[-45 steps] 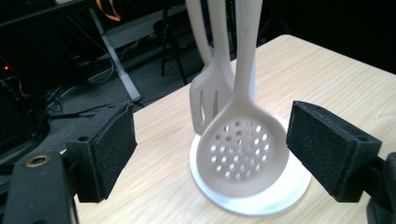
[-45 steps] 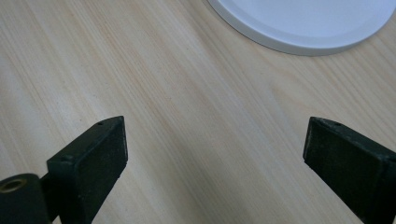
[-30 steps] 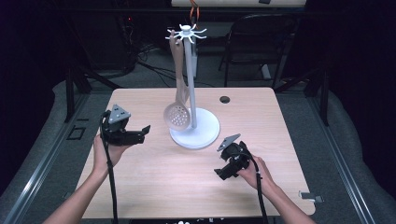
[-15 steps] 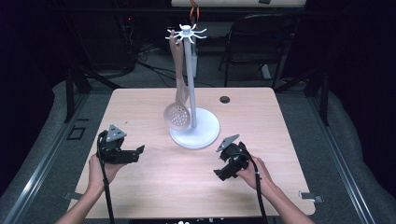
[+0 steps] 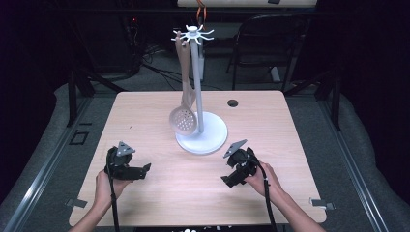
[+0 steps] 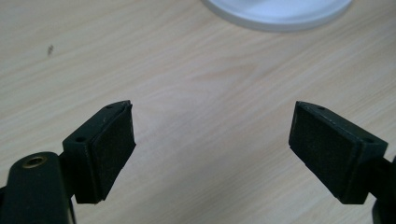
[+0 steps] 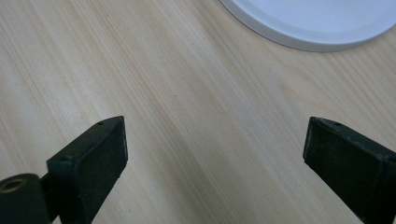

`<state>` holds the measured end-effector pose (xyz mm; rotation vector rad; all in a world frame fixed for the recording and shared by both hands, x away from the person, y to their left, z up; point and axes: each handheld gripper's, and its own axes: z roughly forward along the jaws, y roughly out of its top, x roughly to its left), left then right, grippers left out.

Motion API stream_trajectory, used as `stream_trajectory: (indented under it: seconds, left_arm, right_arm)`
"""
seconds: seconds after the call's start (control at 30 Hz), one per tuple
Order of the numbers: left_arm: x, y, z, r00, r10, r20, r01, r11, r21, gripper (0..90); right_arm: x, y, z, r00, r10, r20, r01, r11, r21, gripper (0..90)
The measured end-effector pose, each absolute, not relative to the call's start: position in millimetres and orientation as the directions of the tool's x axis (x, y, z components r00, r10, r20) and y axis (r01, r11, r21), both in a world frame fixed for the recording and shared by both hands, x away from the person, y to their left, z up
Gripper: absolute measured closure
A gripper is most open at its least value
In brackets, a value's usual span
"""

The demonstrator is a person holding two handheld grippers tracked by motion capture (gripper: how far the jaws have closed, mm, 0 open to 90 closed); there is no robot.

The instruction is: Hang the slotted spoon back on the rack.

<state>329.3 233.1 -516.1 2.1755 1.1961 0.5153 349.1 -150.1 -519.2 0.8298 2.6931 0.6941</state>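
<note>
A white utensil stand (image 5: 196,72) with a round base (image 5: 208,140) rises from the middle of the wooden table (image 5: 145,111). A beige slotted spoon (image 5: 184,121) hangs from a hook at its top. My left gripper (image 5: 144,170) rests low over the table's front left, held in a hand, open with nothing between its jaws (image 6: 212,149). My right gripper (image 5: 228,180) sits at the front right, also open and empty (image 7: 215,158). The rim of the stand's base (image 6: 280,14) shows at the top of the left gripper view, and the same base (image 7: 317,28) tops the right gripper view.
A small black round cap (image 5: 233,103) lies on the table behind the stand. A dark chair (image 5: 270,43) and cables stand beyond the far edge. Grey padding (image 5: 48,145) borders the table on both sides.
My left gripper has come down and toward the front edge of the table, still open. The right gripper has stayed where it was.
</note>
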Motion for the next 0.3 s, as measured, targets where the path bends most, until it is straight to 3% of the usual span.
stream_trajectory:
  seconds: [0.3]
  left_arm:
    - [334.4,235.1,-519.7,0.527,0.849,0.036,0.637,-0.423,0.645,11.4]
  right_arm:
    - [349.1,-149.7,-522.1,-0.816,0.571,-0.088,0.459,0.734,0.501,5.6]
